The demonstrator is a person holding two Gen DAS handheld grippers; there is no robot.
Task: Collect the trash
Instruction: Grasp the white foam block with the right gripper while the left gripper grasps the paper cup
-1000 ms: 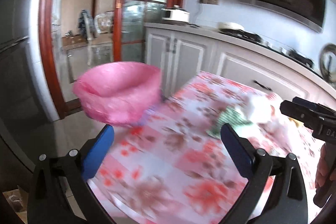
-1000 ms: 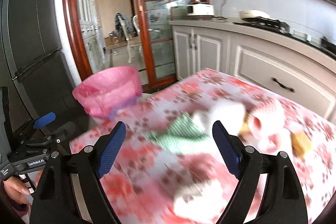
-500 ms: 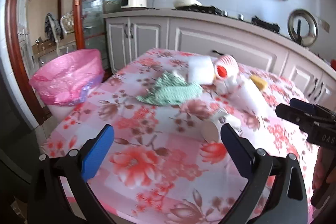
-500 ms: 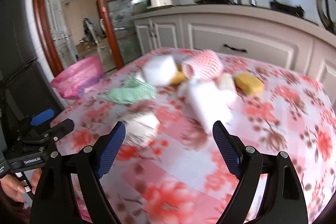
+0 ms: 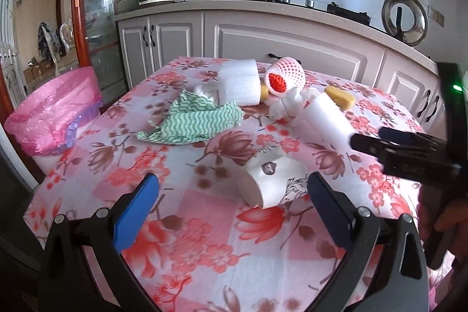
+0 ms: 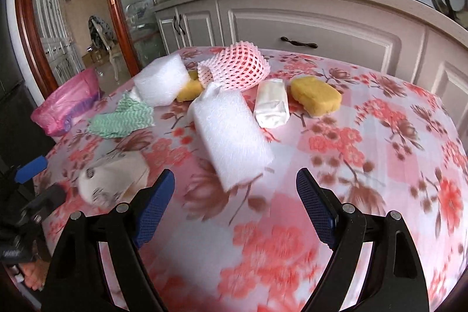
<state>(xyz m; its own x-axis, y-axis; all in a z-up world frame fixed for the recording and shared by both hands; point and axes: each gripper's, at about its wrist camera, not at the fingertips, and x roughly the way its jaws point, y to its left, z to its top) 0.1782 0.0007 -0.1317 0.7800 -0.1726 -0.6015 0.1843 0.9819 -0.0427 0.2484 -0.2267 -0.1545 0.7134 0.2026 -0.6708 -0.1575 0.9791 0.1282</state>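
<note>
My left tongs [image 5: 232,205] hung spread and empty just short of a white tissue pack [image 5: 270,176] on the worktop [image 5: 204,247]; I judged it light and squashy, best pinched across its short sides. My right tongs [image 6: 235,205] were likewise spread and empty, facing a foam block [image 6: 231,133], which looked feather-light and springy, so a grip across its width should do. Beyond lay a limp green cloth [image 5: 193,122], a wrapped white packet [image 6: 272,104], two yellow sponges [image 6: 316,97], a second foam block [image 6: 162,84] and a pink net sleeve [image 6: 237,66]. Off the worktop's far left edge stood the pink-lined bin [image 5: 55,113]; I could not see inside it.
</note>
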